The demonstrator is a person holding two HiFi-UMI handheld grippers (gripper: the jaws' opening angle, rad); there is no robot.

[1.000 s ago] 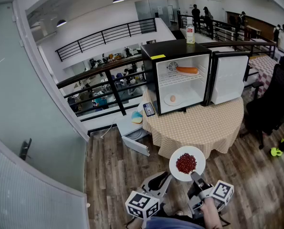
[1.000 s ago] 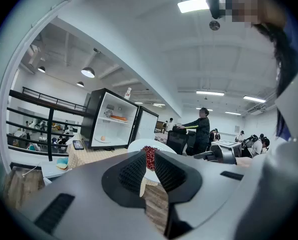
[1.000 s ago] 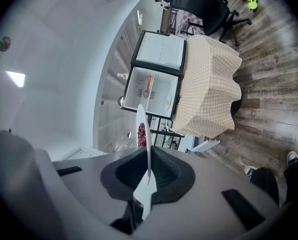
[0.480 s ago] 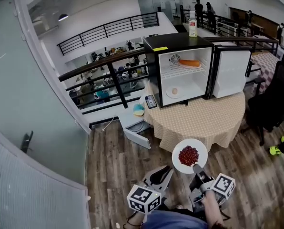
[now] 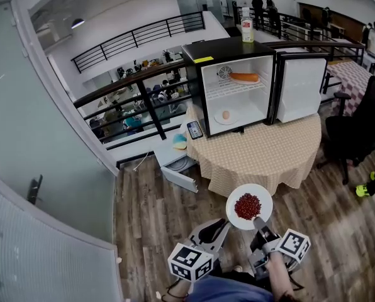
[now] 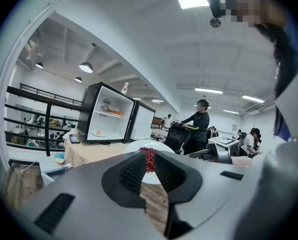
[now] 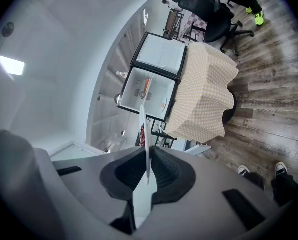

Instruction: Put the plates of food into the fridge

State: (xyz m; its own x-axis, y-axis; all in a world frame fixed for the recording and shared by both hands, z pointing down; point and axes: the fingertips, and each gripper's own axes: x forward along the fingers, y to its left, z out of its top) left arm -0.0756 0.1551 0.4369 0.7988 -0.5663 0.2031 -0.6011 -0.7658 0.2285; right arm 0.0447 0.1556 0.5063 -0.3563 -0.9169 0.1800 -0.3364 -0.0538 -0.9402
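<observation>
A white plate (image 5: 248, 206) heaped with small red food (image 5: 247, 205) hangs level over the wooden floor, in front of the table. My right gripper (image 5: 258, 222) is shut on its near rim. In the right gripper view the plate (image 7: 147, 144) shows edge-on between the pads. My left gripper (image 5: 214, 230) floats just left of the plate, its jaws a narrow gap apart with nothing between them. The black fridge (image 5: 238, 87) stands on the table, door (image 5: 299, 93) swung open to the right. An orange food (image 5: 245, 77) lies on its upper shelf, a plate (image 5: 226, 116) on the lower level.
The round table (image 5: 269, 159) wears a checked cloth, with a phone (image 5: 194, 129) at its left edge. A bottle (image 5: 247, 29) tops the fridge. A white drawer unit (image 5: 178, 172) lies on the floor left of the table, a black chair (image 5: 363, 131) stands right. A railing (image 5: 137, 99) runs behind.
The head view has shifted a little. Both grippers and the held plate keep their places.
</observation>
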